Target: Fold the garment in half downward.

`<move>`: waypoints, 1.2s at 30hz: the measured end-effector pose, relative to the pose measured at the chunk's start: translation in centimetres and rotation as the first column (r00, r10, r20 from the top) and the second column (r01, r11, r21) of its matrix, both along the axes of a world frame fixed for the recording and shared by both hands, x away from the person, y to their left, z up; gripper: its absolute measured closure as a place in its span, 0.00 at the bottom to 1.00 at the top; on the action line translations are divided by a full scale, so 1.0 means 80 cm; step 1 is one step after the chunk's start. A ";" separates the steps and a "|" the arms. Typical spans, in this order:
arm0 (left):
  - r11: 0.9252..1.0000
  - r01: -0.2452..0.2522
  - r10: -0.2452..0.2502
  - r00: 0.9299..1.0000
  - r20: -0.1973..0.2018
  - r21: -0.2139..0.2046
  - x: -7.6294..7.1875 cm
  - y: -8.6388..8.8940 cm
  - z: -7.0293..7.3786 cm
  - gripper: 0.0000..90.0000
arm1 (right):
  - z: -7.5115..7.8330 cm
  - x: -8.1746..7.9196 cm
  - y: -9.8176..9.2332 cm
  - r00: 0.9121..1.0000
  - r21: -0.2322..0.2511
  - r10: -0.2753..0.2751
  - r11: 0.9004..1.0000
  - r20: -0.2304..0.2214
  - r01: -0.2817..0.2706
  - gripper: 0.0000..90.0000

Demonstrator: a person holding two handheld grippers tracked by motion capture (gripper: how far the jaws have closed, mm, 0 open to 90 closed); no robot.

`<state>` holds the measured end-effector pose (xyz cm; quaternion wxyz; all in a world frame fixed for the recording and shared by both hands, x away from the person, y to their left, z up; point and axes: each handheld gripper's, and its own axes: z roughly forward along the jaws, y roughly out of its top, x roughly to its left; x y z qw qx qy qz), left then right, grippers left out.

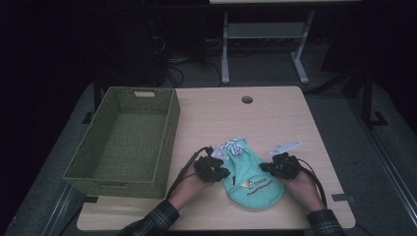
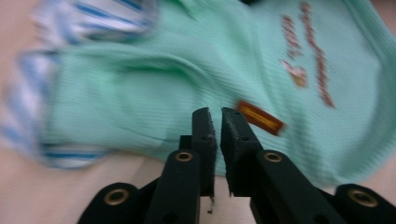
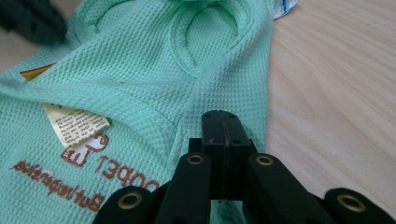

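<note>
Right claw clamped on mint garment edge; left claw slightly parted, empty; garment blurred there.

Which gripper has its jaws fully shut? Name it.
The right gripper: its jaws meet with no gap, by the green garment's edge; the left gripper has jaws standing slightly apart.

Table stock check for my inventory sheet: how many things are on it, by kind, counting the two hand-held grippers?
Woven baskets: 1
Mint green garments: 1
Grippers, left and right: 2
Total: 4
</note>
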<state>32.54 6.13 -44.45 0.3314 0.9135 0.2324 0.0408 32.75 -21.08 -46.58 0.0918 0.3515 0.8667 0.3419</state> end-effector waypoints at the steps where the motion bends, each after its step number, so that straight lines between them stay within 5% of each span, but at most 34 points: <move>1: 1.000 -0.023 0.023 1.000 0.012 -0.005 0.006 0.004 0.005 0.90 | 0.000 0.000 0.000 1.000 0.000 0.000 1.000 0.000 0.000 1.00; 2: 0.999 -0.048 0.048 0.999 0.026 0.004 0.017 0.008 0.009 0.83 | 0.000 0.000 0.000 1.000 -0.001 0.000 1.000 -0.001 0.000 1.00; 11: 0.988 -0.154 0.151 0.983 0.103 0.024 0.055 0.019 0.020 0.70 | 0.000 0.000 0.000 1.000 0.001 0.003 1.000 0.000 -0.003 1.00; 15: 0.981 -0.192 0.189 0.977 0.096 0.028 0.072 0.021 0.013 0.64 | 0.000 0.000 0.000 1.000 0.000 0.003 1.000 0.000 -0.003 1.00; 20: 0.978 -0.196 0.192 0.980 0.056 0.068 0.081 0.020 -0.005 0.61 | 0.000 0.000 -0.001 1.000 0.005 0.005 1.000 0.001 -0.005 1.00; 28: 0.979 -0.180 0.177 0.984 0.037 0.097 0.082 0.020 -0.013 0.67 | 0.000 0.000 0.000 1.000 0.000 0.004 1.000 0.001 -0.004 1.00; 36: 0.983 -0.161 0.160 0.987 0.012 0.085 0.078 0.015 -0.013 0.89 | 0.000 0.000 0.000 1.000 0.000 0.001 1.000 -0.003 -0.001 1.00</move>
